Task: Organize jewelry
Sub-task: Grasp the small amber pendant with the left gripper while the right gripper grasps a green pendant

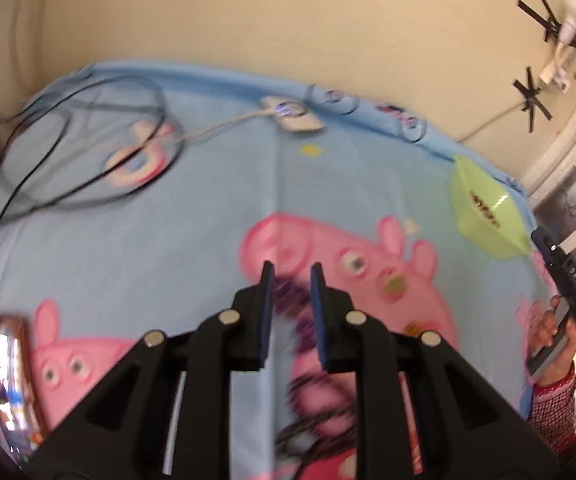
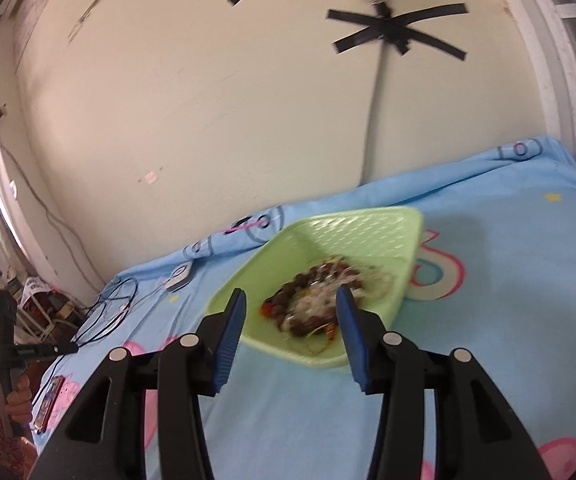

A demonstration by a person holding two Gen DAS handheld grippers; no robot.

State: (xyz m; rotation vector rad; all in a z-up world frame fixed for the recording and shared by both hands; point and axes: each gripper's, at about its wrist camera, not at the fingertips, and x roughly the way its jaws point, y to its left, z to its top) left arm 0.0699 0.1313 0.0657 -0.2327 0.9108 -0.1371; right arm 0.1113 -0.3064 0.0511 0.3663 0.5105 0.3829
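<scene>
My left gripper (image 1: 291, 266) hangs over a blue cartoon-print sheet (image 1: 148, 240). It is shut on a blurred string of dark purple beads (image 1: 288, 294), which trails down between the fingers. A light green tray (image 1: 483, 216) sits at the right near the wall. In the right wrist view, my right gripper (image 2: 291, 292) stands open just in front of that green tray (image 2: 367, 220). Nothing is between its blue pads (image 2: 232, 328). A tangled pile of jewelry (image 2: 319, 296) lies in the tray: dark brown beads, pale chains and a red piece.
A phone (image 1: 8, 368) lies at the sheet's left edge. Black cables (image 1: 68, 140) and a white charger (image 1: 291, 114) lie near the wall. A hand in a red checked sleeve (image 1: 551, 332) shows at the right. Taped wires cross the wall (image 2: 395, 32).
</scene>
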